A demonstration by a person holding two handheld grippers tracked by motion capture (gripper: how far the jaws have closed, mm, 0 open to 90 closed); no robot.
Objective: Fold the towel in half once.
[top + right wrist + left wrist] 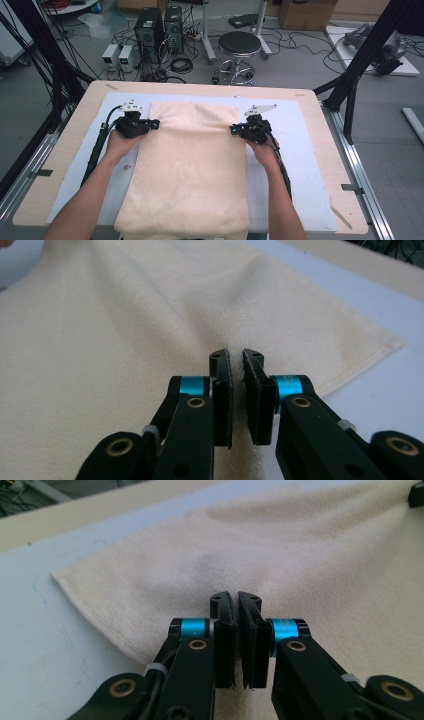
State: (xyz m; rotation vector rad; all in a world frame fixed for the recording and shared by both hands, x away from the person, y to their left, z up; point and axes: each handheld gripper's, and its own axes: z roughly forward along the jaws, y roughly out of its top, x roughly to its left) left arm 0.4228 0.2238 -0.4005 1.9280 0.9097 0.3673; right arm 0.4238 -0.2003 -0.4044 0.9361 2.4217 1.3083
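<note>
You had the left gripper and right gripper each clenched on a side edge of the towel, whose long axis ran toward you.

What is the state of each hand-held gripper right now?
Left hand-held gripper: closed, pinching the towel at its left edge.
Right hand-held gripper: closed, pinching the towel at its right edge.

The towel is plain cream, with no pattern. It lies on a pale blue mat over a light wood table. Both grippers, left and right, are black with bright blue rings and brass-coloured pivots. At 12 o'clock beyond the table a black-topped stool stands on grey floor.
</note>
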